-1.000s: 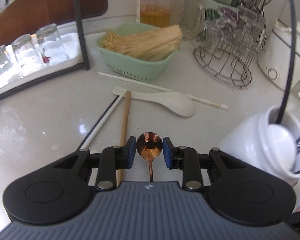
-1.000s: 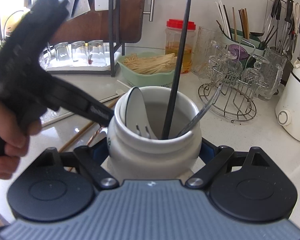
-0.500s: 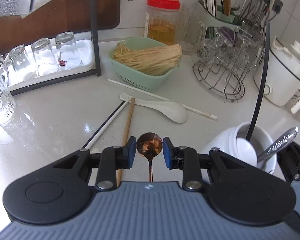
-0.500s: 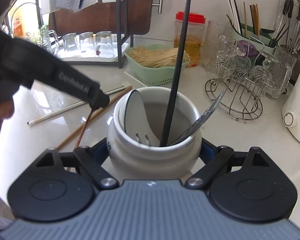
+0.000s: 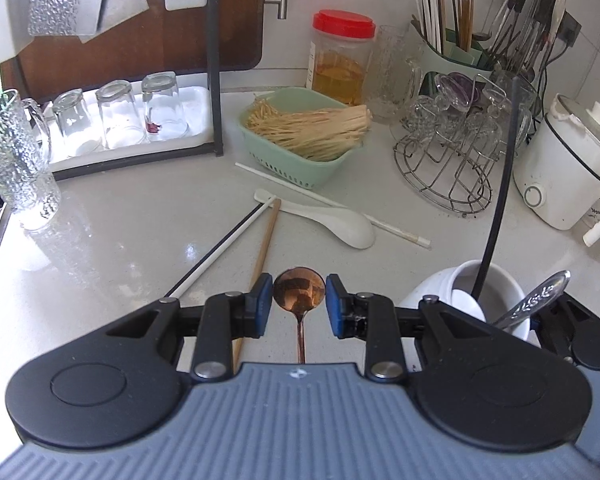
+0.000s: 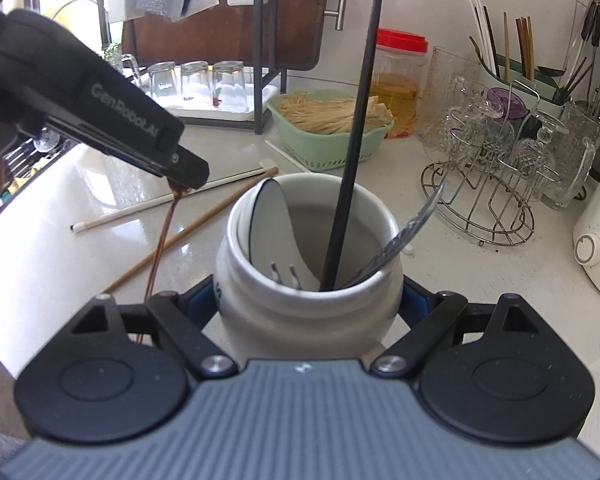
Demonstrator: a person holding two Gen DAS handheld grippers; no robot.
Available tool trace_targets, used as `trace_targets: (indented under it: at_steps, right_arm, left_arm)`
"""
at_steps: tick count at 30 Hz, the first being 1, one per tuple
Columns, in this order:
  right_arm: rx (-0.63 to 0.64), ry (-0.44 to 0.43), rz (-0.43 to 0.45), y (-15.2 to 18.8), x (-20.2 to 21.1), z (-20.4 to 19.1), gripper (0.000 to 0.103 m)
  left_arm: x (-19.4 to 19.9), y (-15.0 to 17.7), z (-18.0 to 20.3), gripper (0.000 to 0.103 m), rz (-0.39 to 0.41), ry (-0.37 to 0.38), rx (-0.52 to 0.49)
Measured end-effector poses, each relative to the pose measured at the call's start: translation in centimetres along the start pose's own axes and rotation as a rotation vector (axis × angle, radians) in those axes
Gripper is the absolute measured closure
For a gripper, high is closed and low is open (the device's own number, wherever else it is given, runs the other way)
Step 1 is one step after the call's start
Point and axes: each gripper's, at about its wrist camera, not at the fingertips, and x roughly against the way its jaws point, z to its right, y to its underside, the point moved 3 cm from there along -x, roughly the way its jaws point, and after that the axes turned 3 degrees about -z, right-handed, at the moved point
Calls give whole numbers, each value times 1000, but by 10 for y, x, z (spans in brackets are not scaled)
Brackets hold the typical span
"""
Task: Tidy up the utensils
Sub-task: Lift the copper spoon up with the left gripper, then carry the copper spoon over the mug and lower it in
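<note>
A copper spoon (image 5: 299, 289) is gripped by its bowl in my left gripper (image 5: 299, 307), which is shut on it. In the right wrist view the spoon's handle (image 6: 162, 240) hangs down from the left gripper (image 6: 186, 178), above the counter and left of the jar. My right gripper (image 6: 308, 300) is shut on a white ceramic jar (image 6: 236, 220). The jar holds a black chopstick (image 6: 352, 160), a silver spoon (image 6: 412, 228), a white spoon (image 6: 268, 224) and a fork. A white ceramic spoon (image 5: 340, 222), a wooden chopstick (image 5: 264, 240) and two white chopsticks (image 5: 220, 248) lie on the counter.
A green basket (image 5: 300, 160) of pale sticks stands behind the loose utensils. To the right are a wire rack of glasses (image 5: 452, 168) and a white cooker (image 5: 564, 168). A tray of upturned glasses (image 5: 120, 120) and a glass pitcher (image 5: 16, 168) sit at the left.
My left gripper has risen with the copper spoon, and more of the counter shows below it. The right gripper keeps its hold on the jar and has hardly moved.
</note>
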Motion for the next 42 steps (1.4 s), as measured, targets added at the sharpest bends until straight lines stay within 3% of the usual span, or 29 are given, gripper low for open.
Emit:
trace_targets:
  at_steps: [17, 42]
  right_arm:
    - [30, -34, 18, -2, -3, 1, 11]
    - [30, -42, 38, -3, -6, 1, 11]
  left_arm:
    - [47, -14, 6, 70, 66, 0, 33]
    - [160, -91, 56, 70, 272, 153, -72]
